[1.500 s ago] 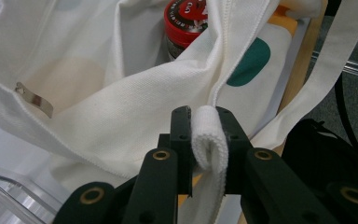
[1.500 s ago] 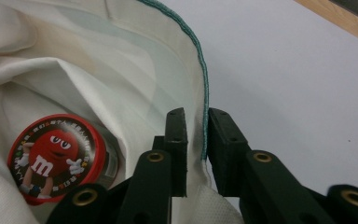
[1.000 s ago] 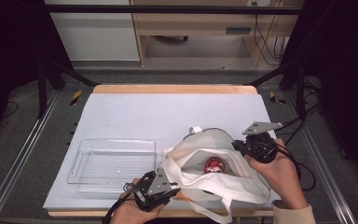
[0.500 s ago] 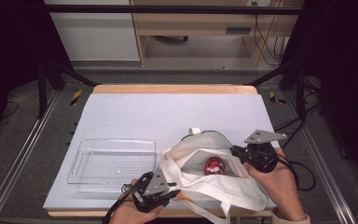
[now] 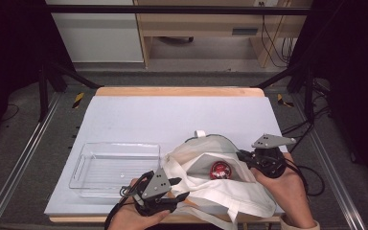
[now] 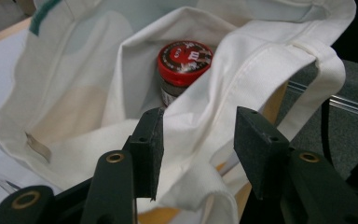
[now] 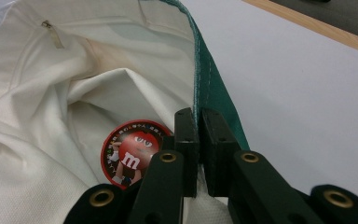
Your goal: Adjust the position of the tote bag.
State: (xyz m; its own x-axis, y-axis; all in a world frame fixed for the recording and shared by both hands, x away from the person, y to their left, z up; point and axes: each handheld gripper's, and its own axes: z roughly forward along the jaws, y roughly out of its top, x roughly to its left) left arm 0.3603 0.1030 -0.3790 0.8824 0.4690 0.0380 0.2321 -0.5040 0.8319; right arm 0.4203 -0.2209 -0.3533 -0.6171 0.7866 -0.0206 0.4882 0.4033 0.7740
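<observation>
Left gripper view: my left gripper [image 6: 198, 149] has just been opening, its jaws now spread off the tote bag [image 6: 242, 79]; right gripper [image 7: 198, 140] pinches the rim. Jar [image 6: 184, 63] waits at twelve o'clock; I'd reach straight in.

Tote bag [image 5: 220, 189] lies on the table [image 5: 172, 117] at its near right. Jar [image 5: 220, 169] sits inside the bag. Tray [image 5: 116, 163] rests just left of the bag.

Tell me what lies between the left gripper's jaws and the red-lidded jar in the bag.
In the left gripper view, a fold of the white tote bag lies between the left gripper, whose jaws have just been opening, and the jar.
</observation>
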